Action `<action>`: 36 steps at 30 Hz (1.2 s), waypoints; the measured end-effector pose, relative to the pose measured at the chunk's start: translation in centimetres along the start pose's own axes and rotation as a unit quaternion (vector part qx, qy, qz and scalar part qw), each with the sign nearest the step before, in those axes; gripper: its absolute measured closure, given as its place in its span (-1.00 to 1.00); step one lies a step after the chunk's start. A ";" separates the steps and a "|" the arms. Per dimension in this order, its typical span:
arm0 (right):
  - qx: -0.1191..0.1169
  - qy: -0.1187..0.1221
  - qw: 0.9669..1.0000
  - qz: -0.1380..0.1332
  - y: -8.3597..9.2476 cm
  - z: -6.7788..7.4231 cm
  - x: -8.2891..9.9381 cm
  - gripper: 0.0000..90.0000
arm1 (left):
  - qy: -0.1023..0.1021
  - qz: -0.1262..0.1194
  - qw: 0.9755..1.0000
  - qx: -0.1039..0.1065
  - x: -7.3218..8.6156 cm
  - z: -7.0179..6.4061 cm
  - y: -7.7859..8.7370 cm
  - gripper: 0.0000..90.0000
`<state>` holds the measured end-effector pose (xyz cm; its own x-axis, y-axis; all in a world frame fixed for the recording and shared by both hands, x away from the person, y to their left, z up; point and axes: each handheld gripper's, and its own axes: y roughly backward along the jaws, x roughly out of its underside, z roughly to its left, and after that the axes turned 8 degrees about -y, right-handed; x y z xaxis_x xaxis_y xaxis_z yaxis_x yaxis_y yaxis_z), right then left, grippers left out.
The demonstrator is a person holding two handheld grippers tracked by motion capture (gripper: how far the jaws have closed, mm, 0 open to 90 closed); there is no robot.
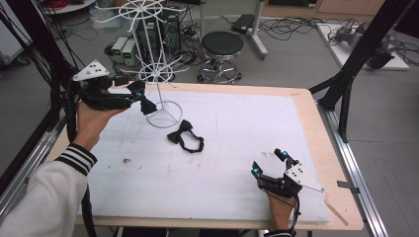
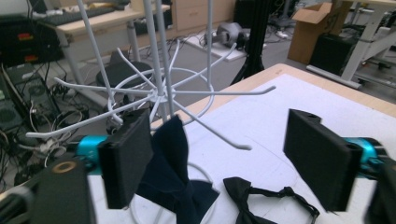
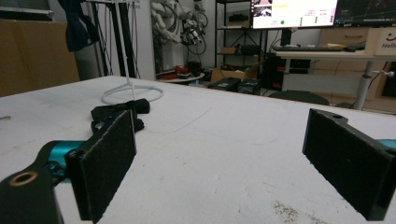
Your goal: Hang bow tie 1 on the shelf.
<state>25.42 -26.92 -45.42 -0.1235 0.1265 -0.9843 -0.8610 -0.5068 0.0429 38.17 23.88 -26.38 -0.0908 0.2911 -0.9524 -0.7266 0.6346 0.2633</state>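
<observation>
High view: the left tool (image 1: 129,94) sits at the white wire rack (image 1: 156,74), where a dark bow tie (image 1: 146,104) hangs from a prong; another bow tie (image 1: 185,137) lies on the counter (image 1: 237,163).

Left gripper view: its jaws gape, the hung tie (image 2: 175,177) released.

Right gripper view: the right tool (image 3: 229,163) rests open, waiting.

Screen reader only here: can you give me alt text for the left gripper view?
A dark blue bow tie hangs from an arm of the white wire rack, between the open left gripper jaws. A black bow tie lies on the white table below.
</observation>
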 end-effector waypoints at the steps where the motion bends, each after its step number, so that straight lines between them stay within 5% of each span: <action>1: 0.000 -0.001 1.000 0.000 0.0 0.0 0.0 -0.80 | -0.006 -0.008 1.000 0.002 0.1 0.0 0.2 -0.54; 18: 0.002 -0.004 1.000 0.004 0.0 0.0 0.0 -0.80 | -0.034 -0.068 0.995 0.062 3.8 -2.4 3.2 -0.64; 36: 0.001 -0.001 1.000 0.000 0.0 0.0 0.0 -0.80 | -0.009 -0.104 0.994 0.043 9.5 -3.7 4.8 -0.64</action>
<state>25.39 -26.90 -45.43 -0.1238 0.1290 -0.9839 -0.8621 -0.5049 0.0423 31.27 27.07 -34.73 0.0676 0.1589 -0.9850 -0.6671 0.7413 0.0738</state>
